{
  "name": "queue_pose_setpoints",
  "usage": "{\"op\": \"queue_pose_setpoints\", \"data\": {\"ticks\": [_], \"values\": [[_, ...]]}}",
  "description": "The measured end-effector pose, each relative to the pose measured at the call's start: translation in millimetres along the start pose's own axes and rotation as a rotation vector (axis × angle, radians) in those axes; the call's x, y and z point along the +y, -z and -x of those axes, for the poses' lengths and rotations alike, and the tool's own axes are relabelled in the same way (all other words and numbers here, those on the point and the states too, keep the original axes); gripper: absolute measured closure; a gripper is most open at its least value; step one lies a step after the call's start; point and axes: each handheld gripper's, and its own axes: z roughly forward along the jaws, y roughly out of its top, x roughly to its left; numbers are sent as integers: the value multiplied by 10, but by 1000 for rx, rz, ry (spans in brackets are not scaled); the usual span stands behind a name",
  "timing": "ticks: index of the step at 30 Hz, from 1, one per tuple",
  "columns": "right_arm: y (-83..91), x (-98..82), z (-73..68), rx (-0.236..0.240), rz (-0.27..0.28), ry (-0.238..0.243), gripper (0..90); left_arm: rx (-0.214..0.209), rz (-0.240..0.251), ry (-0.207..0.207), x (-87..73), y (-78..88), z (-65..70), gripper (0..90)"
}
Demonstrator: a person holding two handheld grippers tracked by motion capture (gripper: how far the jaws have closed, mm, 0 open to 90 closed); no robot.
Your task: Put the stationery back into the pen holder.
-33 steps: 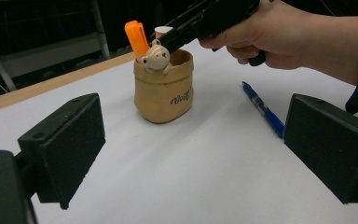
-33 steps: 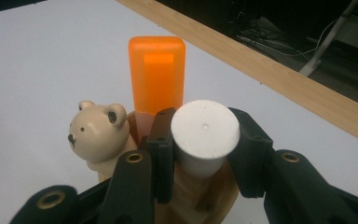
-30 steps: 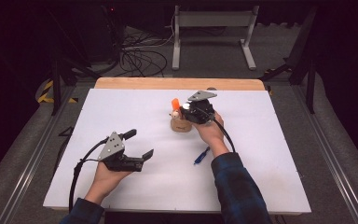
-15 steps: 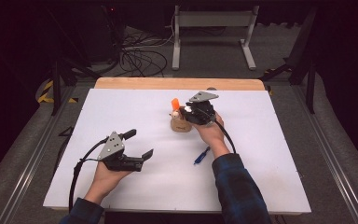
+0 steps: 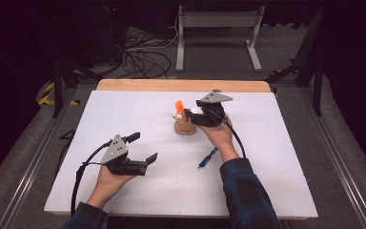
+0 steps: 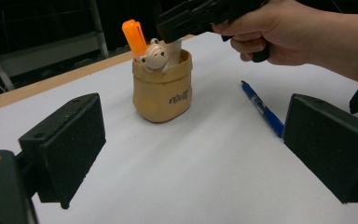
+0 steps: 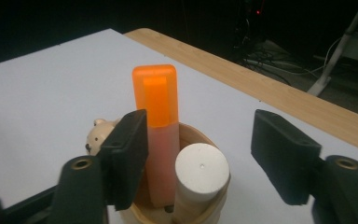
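Right gripper (image 5: 187, 114) is over the tan holder cup (image 5: 184, 127). Its jaws have just been opening and now stand spread, nothing pinched. In the right gripper view, a white cylinder (image 7: 200, 175) stands in the cup (image 7: 216, 205) between the two pads, clear of both. The orange highlighter (image 7: 157, 121) stands upright just beside the left pad; I can't tell if it touches. A small bear figure (image 7: 94, 135) sits on the cup rim on the far side of that pad.

Left gripper (image 5: 147, 161) sits in my left hand (image 5: 106, 181) low on the near left of the table, jaws spread wide, nothing between them. It points toward the cup. In the left gripper view, the cup (image 6: 162, 91) is well ahead of the pads with the highlighter (image 6: 135, 36) and bear (image 6: 153, 56) sticking up from it, and the right gripper body hangs over its top, held by my right hand (image 6: 279, 30).

Cup stands upright on the white table surface (image 5: 276, 157), roughly centre, toward the far side. A blue pen (image 5: 207, 158) lies flat on the table to the cup's near right, just beside my right forearm, well apart from the cup. A wooden strip (image 5: 138, 85) runs along the far edge of the table. Cables (image 5: 140, 59) and a metal stand (image 5: 219, 28) are on the floor beyond.
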Motion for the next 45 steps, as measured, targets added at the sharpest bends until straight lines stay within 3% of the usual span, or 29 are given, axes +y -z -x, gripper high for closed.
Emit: {"op": "queue_pose_setpoints", "data": {"ticks": [12, 24, 34, 38, 45], "values": [[339, -1, -87, 41, 87, -24, 132, 9, -6, 0, -1, 7, -9, 60], [782, -39, -300, 100, 158, -3, 57, 16, 1, 12, 37, 4, 14, 59], [1111, -192, -375, 89, 196, -20, 12, 7, 8, 1, 133, -38, 125, 69], [1242, -253, -407, 85, 199, -20, 1, 8, 25, 14, 169, -56, 159, 69], [1463, -391, -407, 69, 217, -32, 0, 8, 2, 8, 210, -145, 222, 62]]}}
